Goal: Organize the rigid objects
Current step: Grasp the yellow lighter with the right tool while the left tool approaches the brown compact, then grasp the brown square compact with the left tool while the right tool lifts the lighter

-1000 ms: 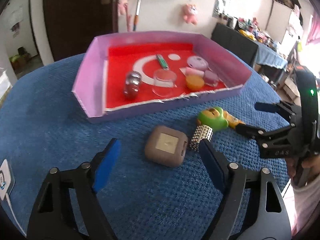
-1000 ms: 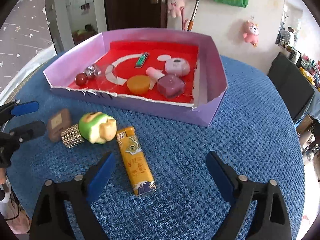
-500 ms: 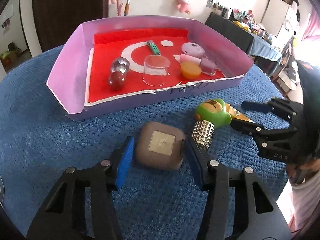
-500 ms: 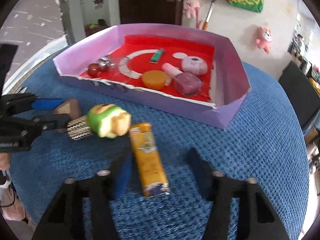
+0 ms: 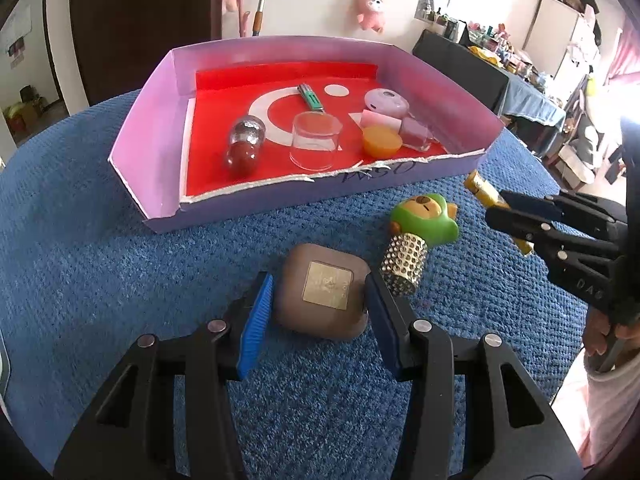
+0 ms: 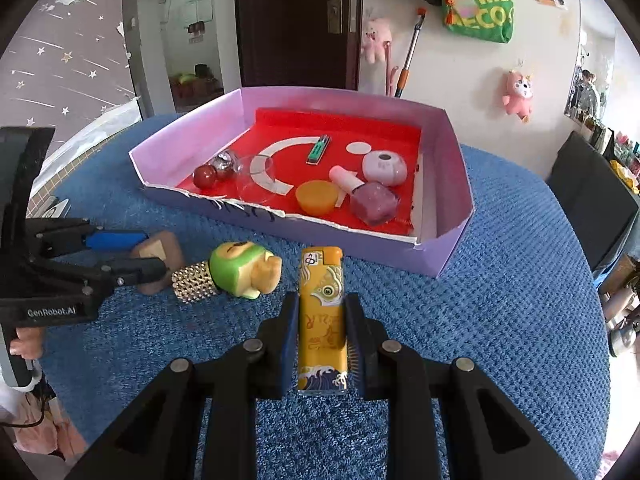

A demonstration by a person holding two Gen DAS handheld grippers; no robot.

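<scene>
Nearest in the right wrist view, the right tool has its pads pressed against both long sides of the yellow lighter, which lies flat on the blue surface pointing toward the tray. In the left wrist view, the left tool straddles the brown case; the right pad touches its edge while a thin gap shows at the left pad, so it is closing but, by my reading, not yet clamped. Just beyond the case, touching it or nearly so, lies the green toy with studded handle, which no tool attends. Farther on sits the purple tray, already holding a metallic ball, a red ball, a clear cup, an orange disc, a nail polish bottle, a pale round case and a small green item. So most pieces look sorted, with three left outside. The tray's near wall is low and torn, an easy lip to clear, and open red floor remains at its left and back. The studded handle crowds the left tool's right finger, so lifting straight up seems safest.
</scene>
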